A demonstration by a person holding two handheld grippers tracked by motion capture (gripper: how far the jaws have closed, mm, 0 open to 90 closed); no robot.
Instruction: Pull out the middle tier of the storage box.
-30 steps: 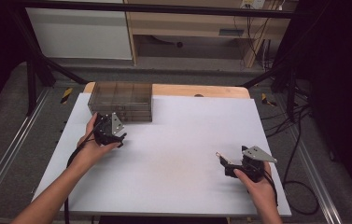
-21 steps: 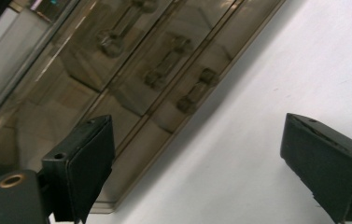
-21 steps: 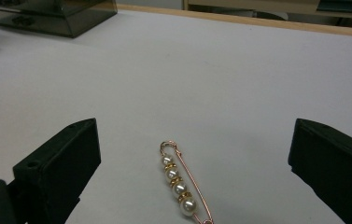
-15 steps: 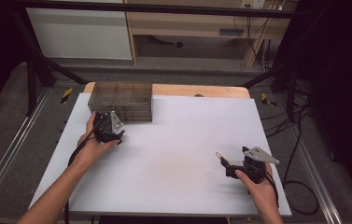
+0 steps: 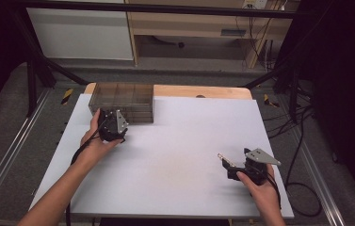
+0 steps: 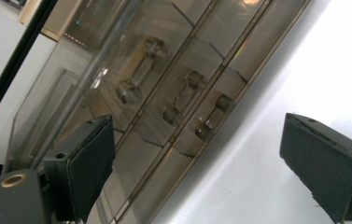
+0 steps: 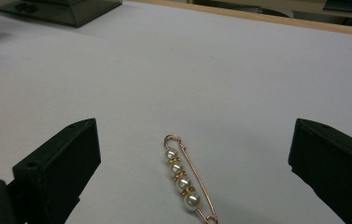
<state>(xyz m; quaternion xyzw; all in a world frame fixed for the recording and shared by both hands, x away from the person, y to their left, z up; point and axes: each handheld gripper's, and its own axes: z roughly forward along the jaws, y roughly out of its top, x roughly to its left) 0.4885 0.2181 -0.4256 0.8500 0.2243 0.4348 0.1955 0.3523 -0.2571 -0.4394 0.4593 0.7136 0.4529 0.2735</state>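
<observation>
1. The pearl pin (image 7: 186, 185) was a rose-gold safety pin strung with four white pearls set apart by small gold spacer rings.
2. It lay flat on the white surface (image 5: 180, 141), its coiled loop end pointing away toward the far edge, near the front right corner.
3. The drawer box (image 5: 122, 102) was a smoky, see-through cabinet standing at the far left of the surface.
4. Its three drawers were stacked and shut, each with a clear bar handle (image 6: 181, 99) on its front.
</observation>
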